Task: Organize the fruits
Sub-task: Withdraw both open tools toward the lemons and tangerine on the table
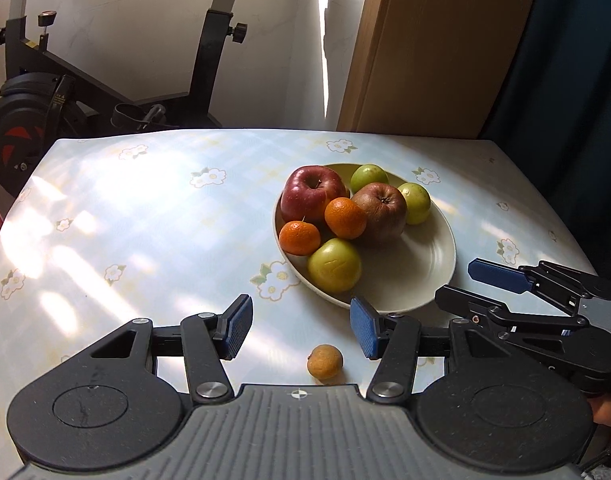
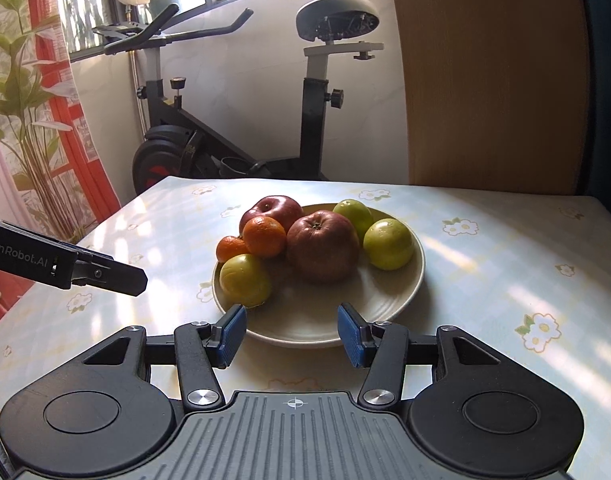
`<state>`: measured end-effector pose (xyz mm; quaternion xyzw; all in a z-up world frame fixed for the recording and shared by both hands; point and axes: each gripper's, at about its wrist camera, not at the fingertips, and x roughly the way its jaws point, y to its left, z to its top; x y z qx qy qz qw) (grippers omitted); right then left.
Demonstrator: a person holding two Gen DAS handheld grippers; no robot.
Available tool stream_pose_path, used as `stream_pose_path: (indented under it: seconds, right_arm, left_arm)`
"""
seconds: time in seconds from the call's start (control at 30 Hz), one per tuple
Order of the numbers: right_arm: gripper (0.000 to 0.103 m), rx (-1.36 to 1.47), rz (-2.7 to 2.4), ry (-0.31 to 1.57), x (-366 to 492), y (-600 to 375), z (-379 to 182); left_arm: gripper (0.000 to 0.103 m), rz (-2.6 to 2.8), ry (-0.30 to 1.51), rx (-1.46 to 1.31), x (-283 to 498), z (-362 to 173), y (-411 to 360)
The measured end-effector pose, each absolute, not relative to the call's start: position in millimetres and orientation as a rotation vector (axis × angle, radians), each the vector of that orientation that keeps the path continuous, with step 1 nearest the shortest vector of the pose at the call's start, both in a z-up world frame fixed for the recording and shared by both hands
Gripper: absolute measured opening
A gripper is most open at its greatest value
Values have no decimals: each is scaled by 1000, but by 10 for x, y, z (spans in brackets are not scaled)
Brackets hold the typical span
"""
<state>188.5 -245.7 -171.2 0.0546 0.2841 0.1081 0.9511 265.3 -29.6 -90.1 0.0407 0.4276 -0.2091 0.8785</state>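
A pale plate on the flowered tablecloth holds two red apples, two oranges and three green fruits. A small brownish-orange fruit lies alone on the cloth, just in front of the plate. My left gripper hovers open above it, with nothing between its blue pads. My right gripper is open too and empty, over the plate's near rim. In the left wrist view it reaches in from the right. The small fruit is out of sight in the right wrist view.
An exercise bike stands behind the table's far edge. A wooden panel and a dark blue curtain rise at the back right. A plant and a red curtain are at the left. One left gripper finger juts in there.
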Motion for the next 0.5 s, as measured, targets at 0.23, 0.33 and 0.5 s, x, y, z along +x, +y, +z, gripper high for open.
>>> stream_pose_path:
  seconds: [0.23, 0.33, 0.5]
  right_arm:
    - [47, 84, 253, 587, 1675, -2211, -1755]
    - [47, 88, 263, 594, 1587, -2156, -1747]
    - [47, 91, 271, 602, 1462, -2093, -1737]
  left_arm:
    - [57, -398, 883, 86, 2415, -944, -145]
    - [57, -378, 877, 74, 2311, -947, -55]
    - [57, -357, 878, 42, 2171, -995, 70]
